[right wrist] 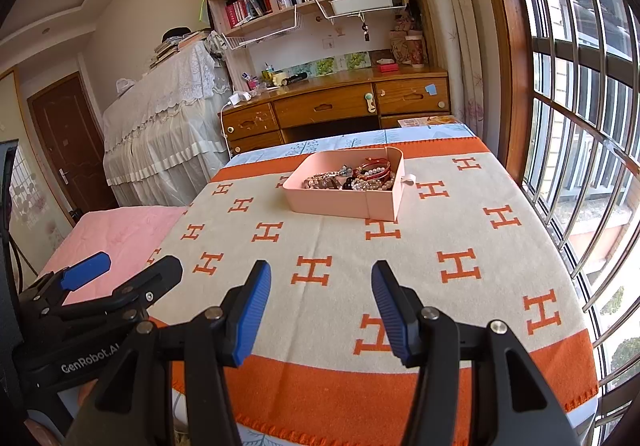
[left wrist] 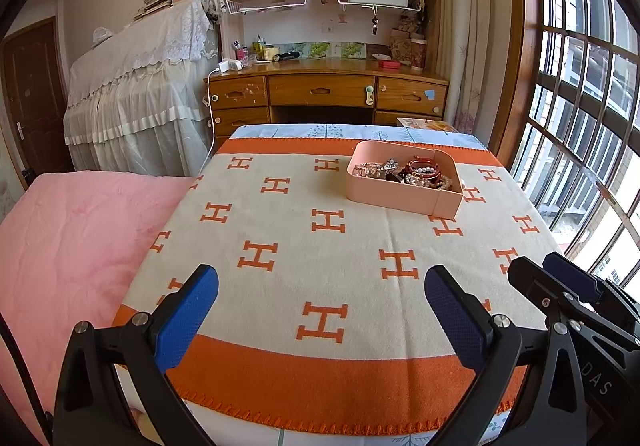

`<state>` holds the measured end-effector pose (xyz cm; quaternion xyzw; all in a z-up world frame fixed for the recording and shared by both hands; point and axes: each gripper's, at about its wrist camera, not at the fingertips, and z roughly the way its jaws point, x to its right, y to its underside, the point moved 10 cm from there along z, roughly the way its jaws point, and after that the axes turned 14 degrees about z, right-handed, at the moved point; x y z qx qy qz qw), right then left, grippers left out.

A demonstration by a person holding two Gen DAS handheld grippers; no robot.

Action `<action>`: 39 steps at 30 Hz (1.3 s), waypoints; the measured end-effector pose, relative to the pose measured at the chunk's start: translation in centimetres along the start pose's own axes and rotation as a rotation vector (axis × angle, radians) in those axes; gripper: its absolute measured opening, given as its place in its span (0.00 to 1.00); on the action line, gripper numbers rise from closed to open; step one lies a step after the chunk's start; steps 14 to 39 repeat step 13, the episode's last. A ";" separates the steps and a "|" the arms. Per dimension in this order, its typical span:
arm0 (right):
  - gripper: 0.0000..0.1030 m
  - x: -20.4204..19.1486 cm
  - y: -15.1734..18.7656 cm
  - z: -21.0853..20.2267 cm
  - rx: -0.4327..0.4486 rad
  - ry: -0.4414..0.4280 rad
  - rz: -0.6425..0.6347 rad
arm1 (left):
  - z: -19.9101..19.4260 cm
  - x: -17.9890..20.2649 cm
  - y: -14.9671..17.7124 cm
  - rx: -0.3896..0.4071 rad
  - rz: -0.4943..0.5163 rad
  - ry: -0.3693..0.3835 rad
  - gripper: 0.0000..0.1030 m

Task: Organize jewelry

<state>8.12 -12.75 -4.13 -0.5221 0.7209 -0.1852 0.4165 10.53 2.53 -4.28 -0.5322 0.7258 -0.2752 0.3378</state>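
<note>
A pink tray (left wrist: 384,196) (right wrist: 320,202) stands on the far part of the orange and cream blanket (left wrist: 280,230) (right wrist: 460,214). It holds a heap of jewelry (left wrist: 416,172) (right wrist: 360,176): pearl strands, red bracelets, silver pieces. My left gripper (left wrist: 322,298) is open and empty above the blanket's near edge. My right gripper (right wrist: 322,294) is open and empty, also near the front edge, well short of the tray. The right gripper shows at the right of the left wrist view (left wrist: 560,278), the left gripper at the left of the right wrist view (right wrist: 120,270).
A pink quilt (left wrist: 72,246) lies left of the blanket. A wooden desk (left wrist: 328,86) with drawers and bookshelves stands behind. A lace-covered piano (left wrist: 140,86) is at the back left. A barred window (left wrist: 580,106) runs along the right.
</note>
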 end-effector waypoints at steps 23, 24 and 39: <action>0.51 0.0 0.1 0.0 -0.002 0.001 0.000 | 0.1 -0.2 0.6 -0.011 -0.006 0.003 0.99; 0.51 0.0 0.1 0.0 -0.002 0.001 0.000 | 0.1 -0.2 0.6 -0.011 -0.006 0.003 0.99; 0.51 0.0 0.1 0.0 -0.002 0.001 0.000 | 0.1 -0.2 0.6 -0.011 -0.006 0.003 0.99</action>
